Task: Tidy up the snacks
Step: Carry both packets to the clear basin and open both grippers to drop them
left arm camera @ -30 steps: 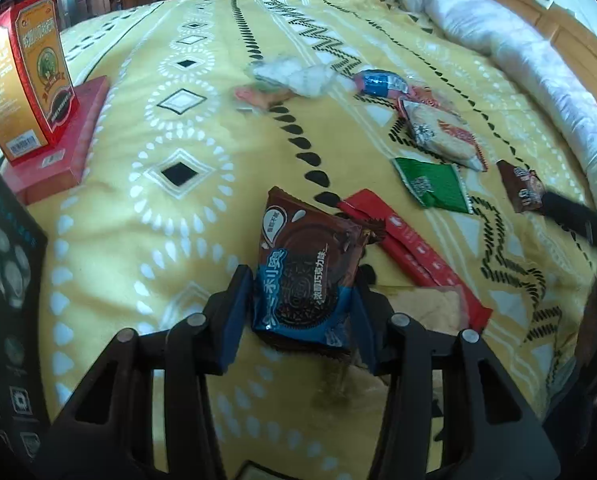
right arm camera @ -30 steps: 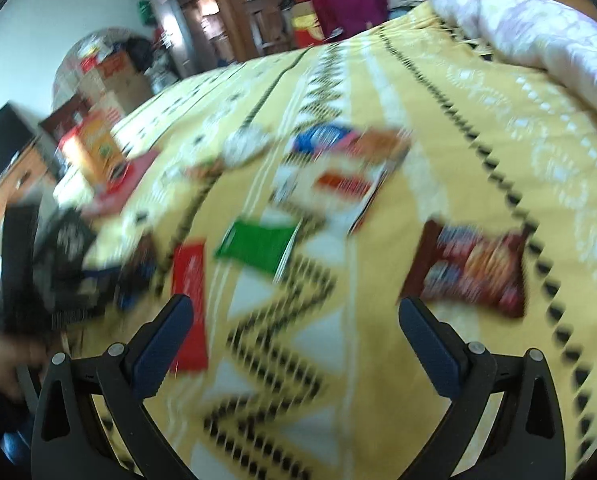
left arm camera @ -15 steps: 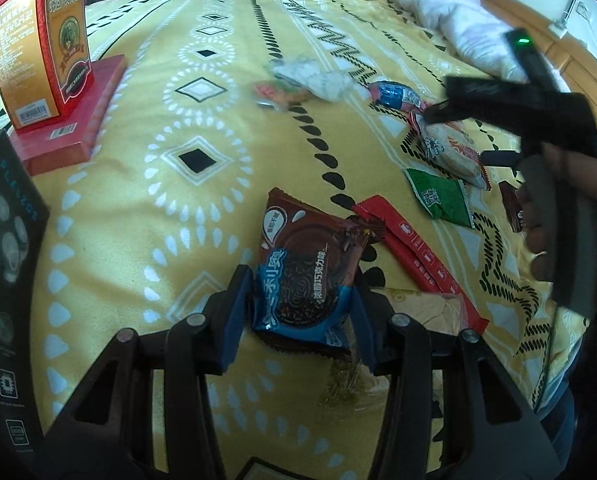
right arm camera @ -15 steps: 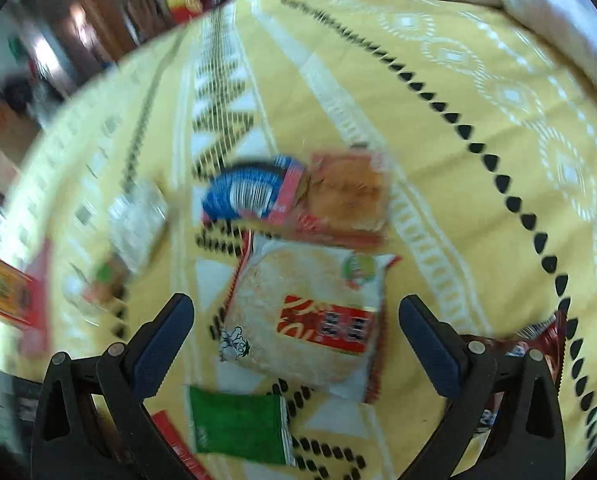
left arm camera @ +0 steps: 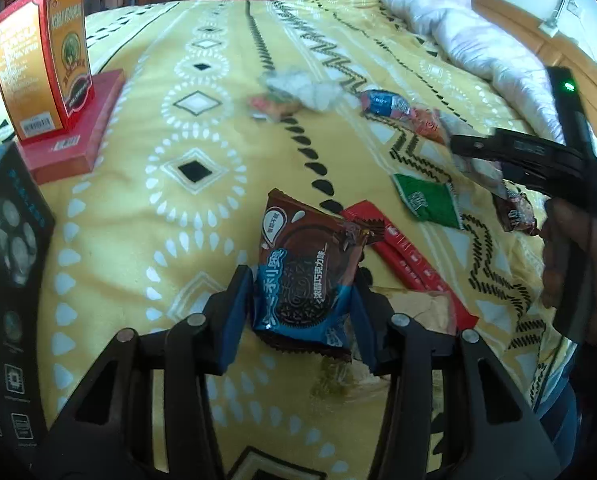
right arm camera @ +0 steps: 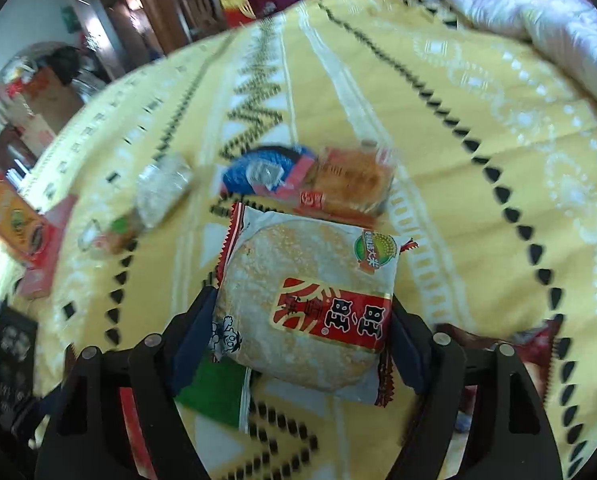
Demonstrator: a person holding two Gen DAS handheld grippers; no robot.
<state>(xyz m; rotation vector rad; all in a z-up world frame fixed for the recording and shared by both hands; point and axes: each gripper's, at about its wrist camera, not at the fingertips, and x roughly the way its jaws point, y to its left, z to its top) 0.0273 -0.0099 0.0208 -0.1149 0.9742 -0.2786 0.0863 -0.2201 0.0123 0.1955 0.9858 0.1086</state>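
The left gripper [left arm camera: 300,312] is closed on a brown and blue cookie packet [left arm camera: 304,276]; its blue pads are pressed against both sides of the lower part of the packet, which is held just above the yellow patterned bedspread [left arm camera: 202,248]. Behind the packet a long red packet [left arm camera: 402,256] is lying on the bedspread, and a green packet [left arm camera: 428,202] is seen further to the right. At the left edge an orange box [left arm camera: 44,60] is standing upright on a flat red box [left arm camera: 74,128].

The jaws of the right gripper [right arm camera: 300,344] have just been closing, and a rice cracker packet [right arm camera: 310,304] with a red label is now between them. The pads are seen at its two side edges; whether they already press on it cannot be told for sure. Under the near corner of this packet the green packet [right arm camera: 214,392] is partly covered. Just behind it a blue packet [right arm camera: 258,170] and an orange packet [right arm camera: 350,182] are lying side by side, touching each other. In the left wrist view the right gripper [left arm camera: 478,156] is seen from the side, held by a hand [left arm camera: 574,264], with a white quilt [left arm camera: 470,28] far behind it.
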